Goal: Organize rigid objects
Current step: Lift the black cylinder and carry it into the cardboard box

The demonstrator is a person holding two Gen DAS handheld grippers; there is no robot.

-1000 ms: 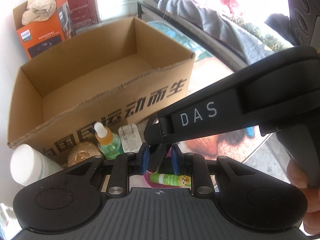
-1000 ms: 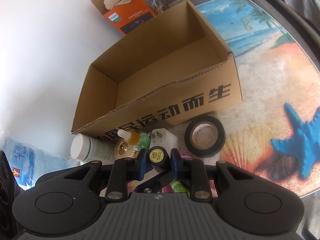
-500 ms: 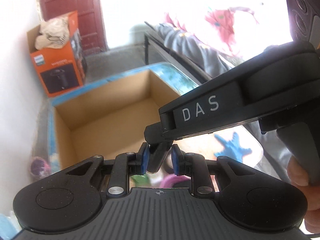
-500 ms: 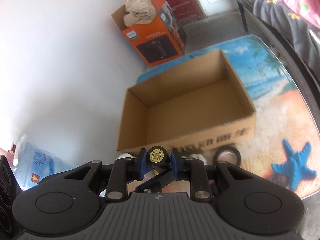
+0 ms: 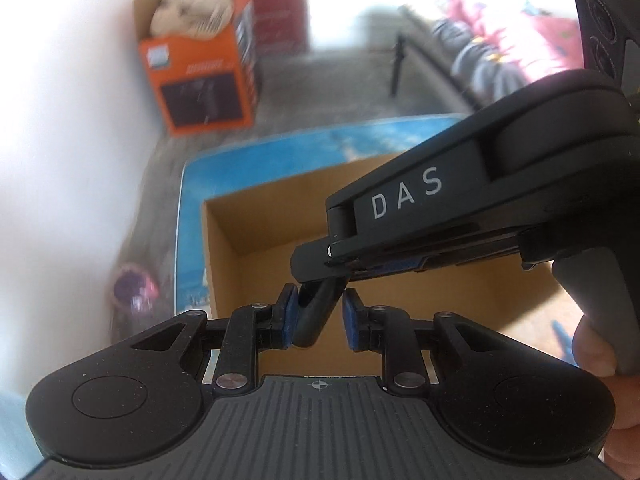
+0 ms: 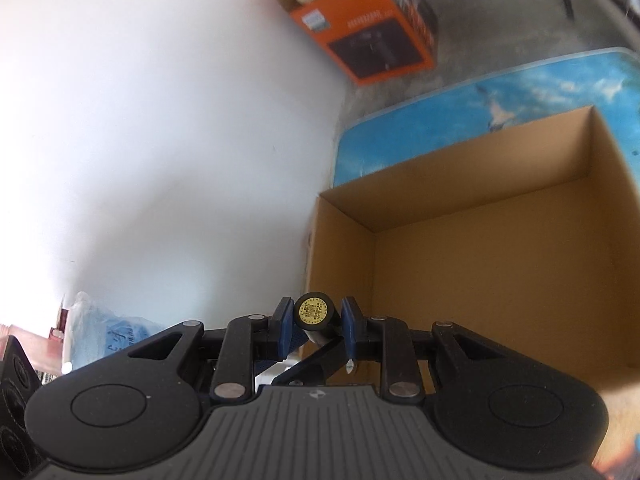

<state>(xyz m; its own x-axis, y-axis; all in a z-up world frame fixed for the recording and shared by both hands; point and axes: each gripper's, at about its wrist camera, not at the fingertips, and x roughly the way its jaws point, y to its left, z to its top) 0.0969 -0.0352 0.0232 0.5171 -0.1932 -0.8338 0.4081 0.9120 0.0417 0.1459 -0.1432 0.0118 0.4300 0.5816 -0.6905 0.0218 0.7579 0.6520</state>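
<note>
- Between the pads of both claws: black V-shaped tool point(image 6: 314, 311), 2 arms joined at a hinge. One arm ends in a round cap w/ a yellow sticker. What kind of tool it is can't be told.
- R gripper point(image 6: 316, 324): pads pressed in on the sticker-capped arm, pinching it. The V's other arm drops away below and twd the cam.
- L gripper point(image 5: 320, 314): nearly closed on the tool's other arm end. The one pad is clearly on it. The other shows a sliver of gap, so contact on that side is unclear.
- In the L view the R claw reaches in from the upper right, its tip just above the L pads. So both claws share the one tool, v. close together.
- Cardboard box point(image 6: 500, 280): open top, directly ahead of and below both claws. No contents in the part on view.
- Step (my read): carry phase, tool is airborne over the box's near wall and not yet set down.
- Next calls for: both claws fwd and down together, keeping their spacing so the hinge doesn't twist, then opening low inside the box. One claw should let go first so the tool doesn't swing.
- Further out: box sits on a beach-print table point(image 6: 440, 120). Orange carton point(image 6: 372, 40) is on the floor well beyond, by the white wall.
</note>
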